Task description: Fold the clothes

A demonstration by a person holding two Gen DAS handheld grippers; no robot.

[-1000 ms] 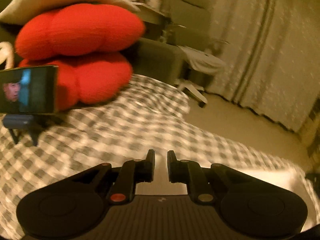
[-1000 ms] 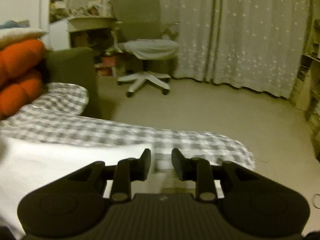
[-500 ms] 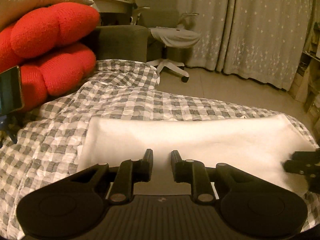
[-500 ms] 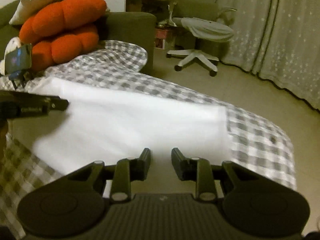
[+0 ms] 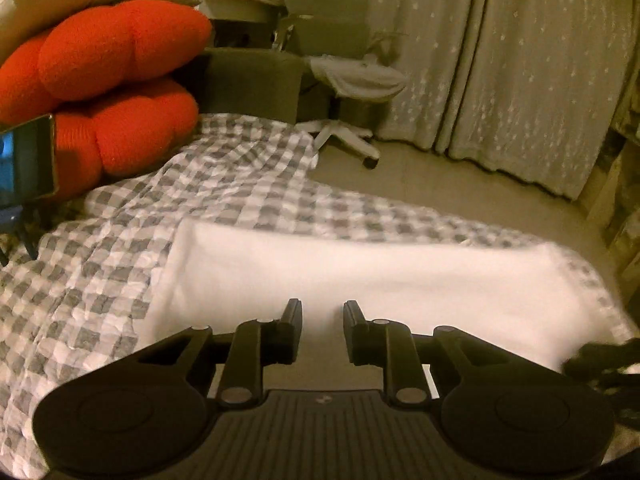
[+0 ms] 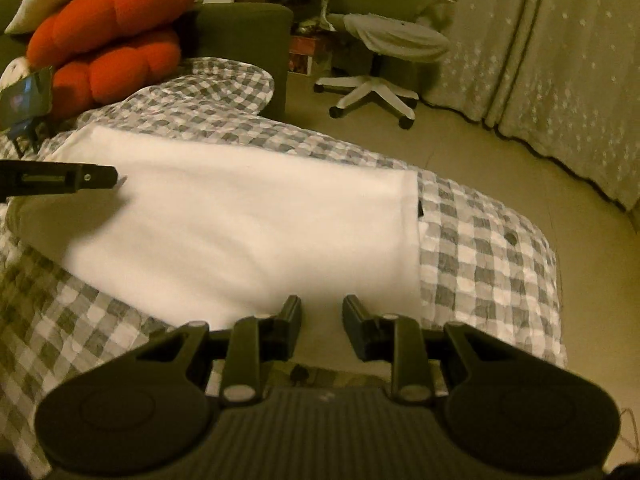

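A white cloth (image 6: 248, 216) lies spread flat as a wide band across the checked bedspread (image 6: 488, 248), its long edges running side to side and its right short edge squared off near the bed's corner. The left tool (image 5: 322, 312) hangs over the near long edge toward the cloth's left part, its fingers spread with nothing between them; the right tool (image 6: 321, 310) sits over the near edge toward the right end, likewise spread and empty. The step in hand looks like taking hold of the near edge for a fold. To do it well, each tool should come down at matching points close to the two near corners, pinch only the cloth and not the bedspread under it, then lift evenly so the edge stays straight. The red cushions (image 5: 112, 80) and the phone (image 5: 24, 164) stand well clear
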